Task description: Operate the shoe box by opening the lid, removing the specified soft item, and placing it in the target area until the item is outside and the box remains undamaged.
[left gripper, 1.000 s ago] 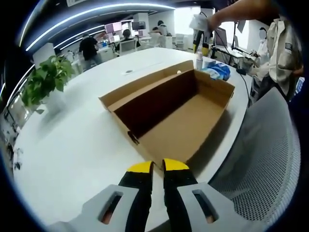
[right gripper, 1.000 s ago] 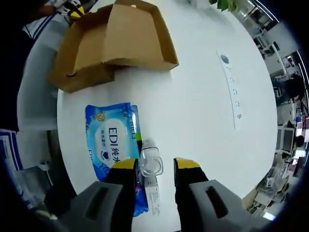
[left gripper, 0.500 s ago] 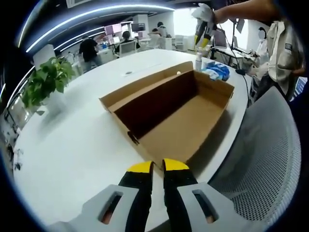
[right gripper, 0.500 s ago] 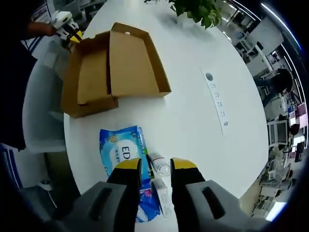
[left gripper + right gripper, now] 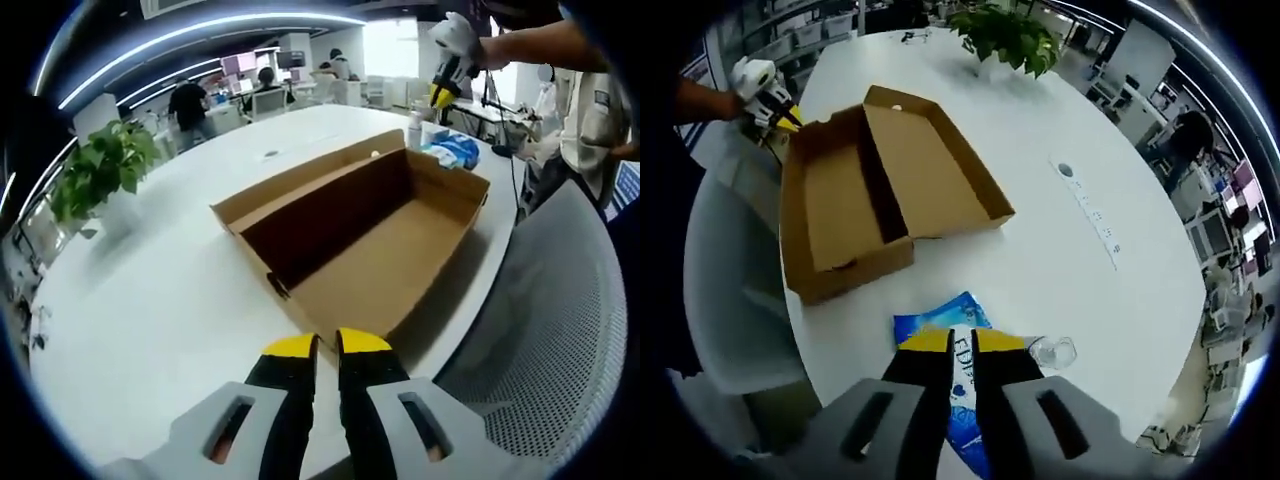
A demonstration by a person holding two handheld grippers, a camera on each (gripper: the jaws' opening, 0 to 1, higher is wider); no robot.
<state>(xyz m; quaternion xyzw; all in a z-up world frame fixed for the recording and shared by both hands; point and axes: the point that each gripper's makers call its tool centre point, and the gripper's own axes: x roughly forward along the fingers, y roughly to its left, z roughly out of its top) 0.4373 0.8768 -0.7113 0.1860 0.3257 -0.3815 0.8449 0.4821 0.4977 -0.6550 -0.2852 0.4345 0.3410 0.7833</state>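
Note:
The brown cardboard shoe box [image 5: 375,235] lies open on the white table [image 5: 150,300], its inside bare and its lid folded back flat. My left gripper [image 5: 328,345] hovers shut at the box's near end, holding nothing. In the right gripper view the box [image 5: 840,205] lies ahead, with the left gripper [image 5: 768,95] beyond its far end. The blue pack of wipes [image 5: 940,315] rests on the table outside the box, under my right gripper [image 5: 961,341], which is shut and empty. From the left gripper view, the right gripper [image 5: 445,72] hangs high above the pack [image 5: 455,148].
A clear bottle [image 5: 1055,352] lies beside the pack; in the left gripper view it [image 5: 414,125] is past the box. A mesh chair [image 5: 550,330] presses against the table edge. A potted plant [image 5: 100,165] and a power strip [image 5: 1090,210] sit further off. People work in the background.
My right gripper went from open over the bottle and pack to shut, and lifted away from the table. The left gripper and the box stayed put.

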